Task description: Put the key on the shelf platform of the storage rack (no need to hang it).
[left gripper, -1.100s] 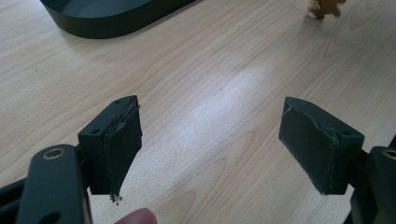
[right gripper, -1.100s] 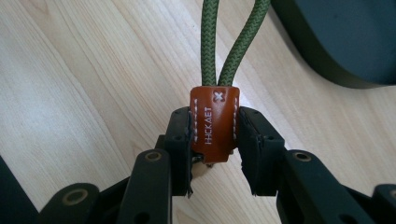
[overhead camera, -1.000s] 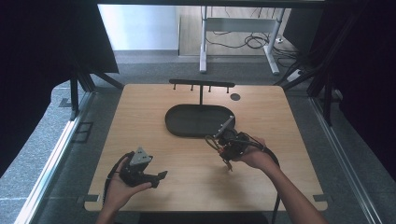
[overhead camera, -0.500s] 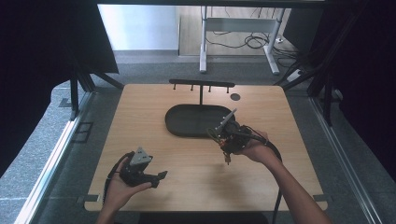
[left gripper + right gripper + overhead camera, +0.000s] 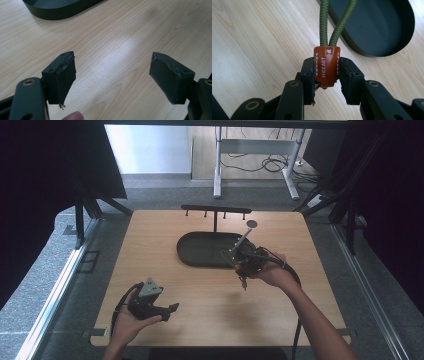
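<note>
A brown leather tag [image 5: 327, 65] with white stitching sits clamped between the jaws of my right gripper [image 5: 327, 71]. A doubled green cord [image 5: 338, 27] runs from the tag toward the black oval tray [image 5: 374, 27]. In the high view my right gripper [image 5: 245, 262] is held just above the table at the tray's [image 5: 200, 250] near right rim. My left gripper [image 5: 167, 309] rests in the person's hand near the front left of the table. It is open, with bare wood between its pads [image 5: 62, 75].
A black rack with several small hooks [image 5: 216, 210] stands on a post behind the tray. The wooden table [image 5: 210, 315] has bare wood between the two hands. A finger [image 5: 72, 116] shows at the bottom of the left gripper view.
My right gripper has moved away from the person and a little right, ending at the tray's rim with the tag still in it. The left gripper has stayed put.
</note>
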